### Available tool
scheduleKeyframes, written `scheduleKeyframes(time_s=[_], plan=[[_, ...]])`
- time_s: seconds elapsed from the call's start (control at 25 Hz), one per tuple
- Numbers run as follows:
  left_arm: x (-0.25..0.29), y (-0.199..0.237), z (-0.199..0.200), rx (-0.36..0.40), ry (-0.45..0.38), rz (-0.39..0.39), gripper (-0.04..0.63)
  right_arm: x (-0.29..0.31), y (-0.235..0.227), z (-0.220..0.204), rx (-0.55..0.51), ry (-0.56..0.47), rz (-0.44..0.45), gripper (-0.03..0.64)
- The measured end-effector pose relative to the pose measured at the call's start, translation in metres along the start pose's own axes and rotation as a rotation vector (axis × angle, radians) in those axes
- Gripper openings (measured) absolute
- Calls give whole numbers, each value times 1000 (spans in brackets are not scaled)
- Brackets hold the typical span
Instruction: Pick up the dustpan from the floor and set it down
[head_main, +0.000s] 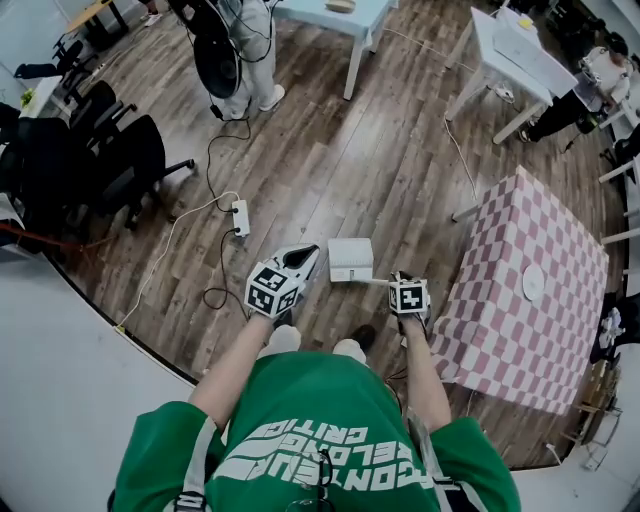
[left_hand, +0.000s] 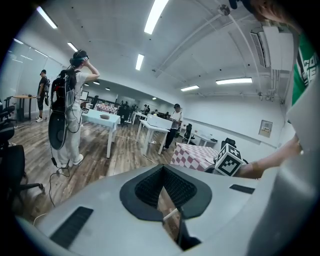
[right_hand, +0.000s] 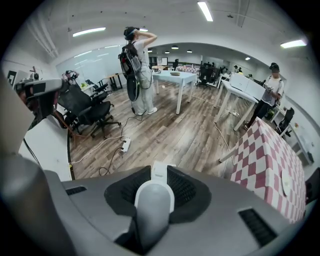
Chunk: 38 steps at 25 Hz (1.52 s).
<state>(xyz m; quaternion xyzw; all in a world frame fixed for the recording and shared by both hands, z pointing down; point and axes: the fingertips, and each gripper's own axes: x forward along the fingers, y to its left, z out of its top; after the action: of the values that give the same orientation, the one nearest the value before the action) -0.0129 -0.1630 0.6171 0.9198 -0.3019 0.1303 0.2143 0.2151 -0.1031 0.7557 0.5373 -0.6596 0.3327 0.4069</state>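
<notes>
Two tongs: right gripper (head_main: 398, 284) pinches the dustpan (head_main: 350, 260) by its handle (right_hand: 154, 202), pan just ahead of its jaws. Left gripper (head_main: 300, 262) beside it, pressed together, empty. Probably light, stiff, slick plastic; handle is the right hold.

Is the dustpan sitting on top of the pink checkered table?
No, the white dustpan is over the wooden floor beside the checkered table, its handle clamped in the right gripper.
</notes>
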Motion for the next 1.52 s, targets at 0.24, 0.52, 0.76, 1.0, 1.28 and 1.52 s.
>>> scheduleKeyframes(time_s=[0.24,0.52,0.76,1.0,1.28,1.52], plan=[[0,5,-13,-9,28,3,3,30,12,-3,-11,34,13,106],[-8,9,-24,-9,54,2,3,61,28,-7,-36,67,22,106],[-14,23,-38,-34,69,25,3,84,39,-11,-77,97,21,106],[-22,32,-43,-50,76,41,3,103,46,-19,-92,115,33,106],[-27,37,-47,-59,90,48,3,107,48,-28,-85,133,21,107],[-21,33,-49,-58,94,43,3,113,47,-29,-79,144,30,108]])
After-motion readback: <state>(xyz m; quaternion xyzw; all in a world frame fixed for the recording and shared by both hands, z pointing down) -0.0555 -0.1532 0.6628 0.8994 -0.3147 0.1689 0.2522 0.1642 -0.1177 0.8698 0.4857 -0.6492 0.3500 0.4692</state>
